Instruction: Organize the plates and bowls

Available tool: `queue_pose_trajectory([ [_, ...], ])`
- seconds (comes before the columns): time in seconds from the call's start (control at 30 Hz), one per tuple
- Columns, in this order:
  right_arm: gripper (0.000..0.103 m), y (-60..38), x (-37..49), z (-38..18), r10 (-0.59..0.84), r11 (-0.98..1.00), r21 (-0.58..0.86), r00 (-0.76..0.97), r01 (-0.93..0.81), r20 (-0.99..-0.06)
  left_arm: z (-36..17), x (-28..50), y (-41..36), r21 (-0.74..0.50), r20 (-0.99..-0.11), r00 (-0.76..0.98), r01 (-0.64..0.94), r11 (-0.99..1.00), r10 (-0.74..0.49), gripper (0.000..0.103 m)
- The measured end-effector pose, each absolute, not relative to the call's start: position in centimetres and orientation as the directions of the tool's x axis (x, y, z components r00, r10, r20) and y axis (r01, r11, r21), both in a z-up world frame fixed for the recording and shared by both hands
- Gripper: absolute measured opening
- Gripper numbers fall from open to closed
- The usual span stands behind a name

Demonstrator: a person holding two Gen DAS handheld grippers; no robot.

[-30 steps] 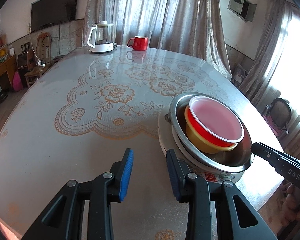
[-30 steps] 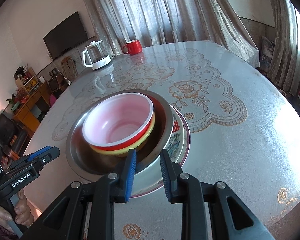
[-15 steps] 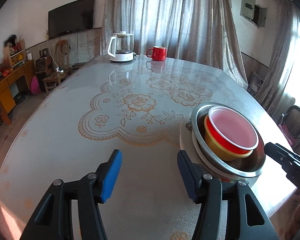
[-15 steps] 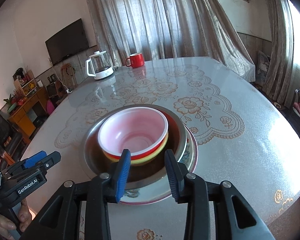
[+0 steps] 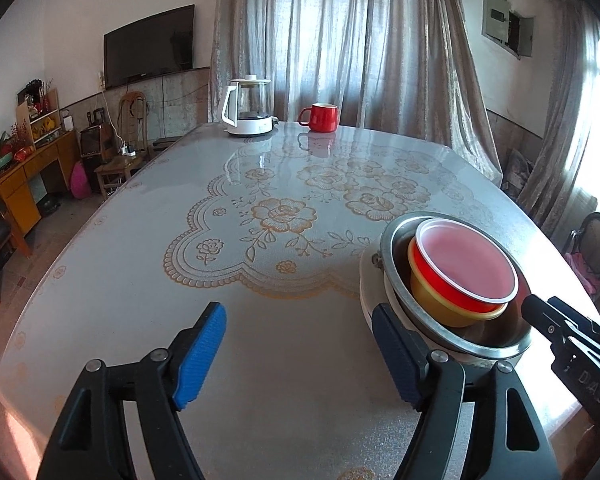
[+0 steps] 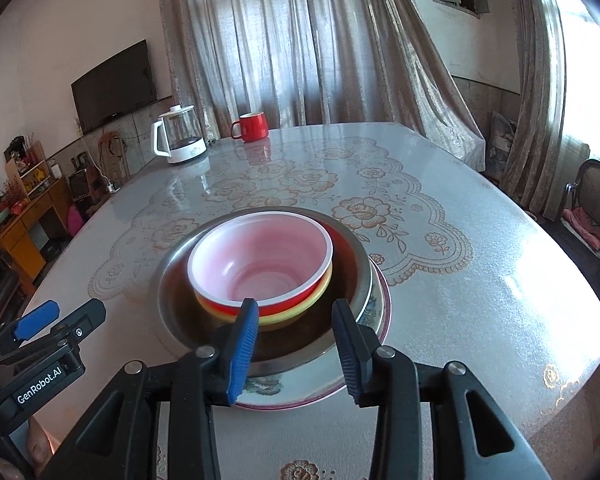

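Stacked and seemingly finished: red bowl (image 6: 260, 266) in yellow bowl (image 6: 296, 312) in steel bowl (image 6: 180, 300) on plate (image 6: 380, 308), at table's (image 6: 460, 300) 6 o'clock edge; left gripper (image 5: 300, 354) wide open, right gripper (image 6: 296, 354) half open, both empty; likely next, pulling clear.

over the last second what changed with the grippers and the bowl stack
Both grippers opened wider and drew back from the stack: the right gripper, earlier nearly closed at the metal bowl's near rim, now gapes with nothing between its fingers; the left gripper spread too. Nothing was grasped. The red bowl stays nested in the yellow bowl, metal bowl and plate; kettle and mug unmoved.
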State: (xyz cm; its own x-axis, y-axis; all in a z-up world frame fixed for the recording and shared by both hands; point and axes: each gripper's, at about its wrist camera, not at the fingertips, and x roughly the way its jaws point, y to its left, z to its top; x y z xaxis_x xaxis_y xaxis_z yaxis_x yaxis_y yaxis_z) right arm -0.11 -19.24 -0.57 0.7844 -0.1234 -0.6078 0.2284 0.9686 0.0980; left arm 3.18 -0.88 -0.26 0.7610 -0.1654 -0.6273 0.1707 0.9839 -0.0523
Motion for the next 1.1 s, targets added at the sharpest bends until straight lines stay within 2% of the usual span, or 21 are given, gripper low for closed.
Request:
queue_pose_trajectory([
  [0.33,0.038,-19.06,-0.22,-0.54,-0.13,0.97,0.088,0.786,0.228,-0.604,-0.29,2.98,-1.39,-0.033,-0.619,0.77,0.172,0.985,-0.155,0.084],
  [1.1,0.038,-18.72,-0.02,-0.6,-0.124,0.971,0.088,0.787,0.221,-0.605,-0.28,2.73,-1.83,-0.023,-0.613,0.773,0.188,0.982,-0.162,0.087],
])
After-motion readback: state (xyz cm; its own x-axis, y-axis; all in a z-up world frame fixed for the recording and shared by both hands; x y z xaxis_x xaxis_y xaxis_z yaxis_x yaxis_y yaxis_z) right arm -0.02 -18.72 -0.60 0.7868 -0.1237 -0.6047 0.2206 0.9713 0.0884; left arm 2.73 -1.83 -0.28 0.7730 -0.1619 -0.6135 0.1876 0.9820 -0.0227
